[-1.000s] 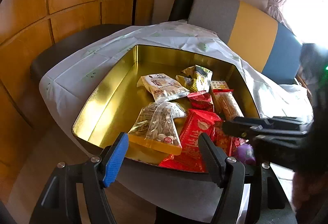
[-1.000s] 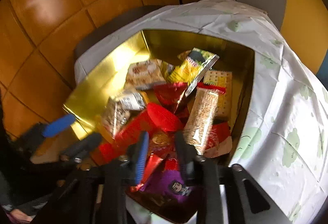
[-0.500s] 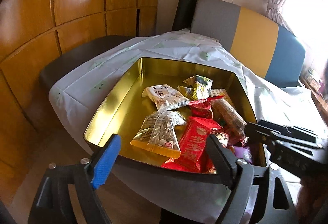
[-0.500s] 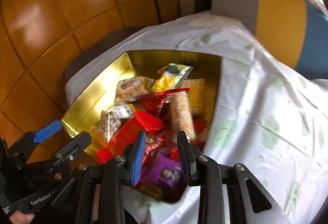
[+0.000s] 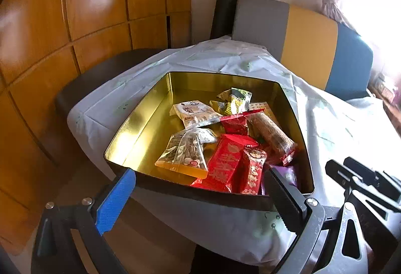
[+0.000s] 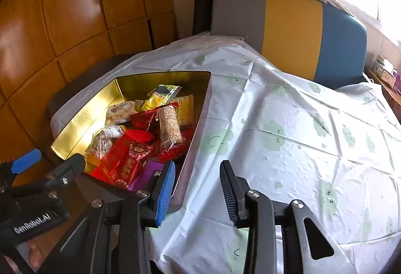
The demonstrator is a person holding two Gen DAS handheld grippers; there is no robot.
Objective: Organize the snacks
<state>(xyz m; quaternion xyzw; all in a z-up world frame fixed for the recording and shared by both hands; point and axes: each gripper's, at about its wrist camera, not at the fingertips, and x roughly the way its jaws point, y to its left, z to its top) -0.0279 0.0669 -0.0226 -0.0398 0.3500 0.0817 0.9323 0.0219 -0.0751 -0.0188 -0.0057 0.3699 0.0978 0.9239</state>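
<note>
Every snack (image 5: 226, 146) I can see lies heaped in the gold tin (image 5: 140, 123) at the table's left edge; both my left gripper (image 5: 200, 201) and right gripper (image 6: 196, 195) are opening, empty, so little seems left

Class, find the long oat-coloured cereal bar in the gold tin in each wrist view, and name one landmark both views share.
Left wrist: cereal bar lies right of centre, in the tin's right half.
Right wrist: cereal bar lies left of centre, near the tin's right wall.
Shared landmark: the gold tin.
</note>
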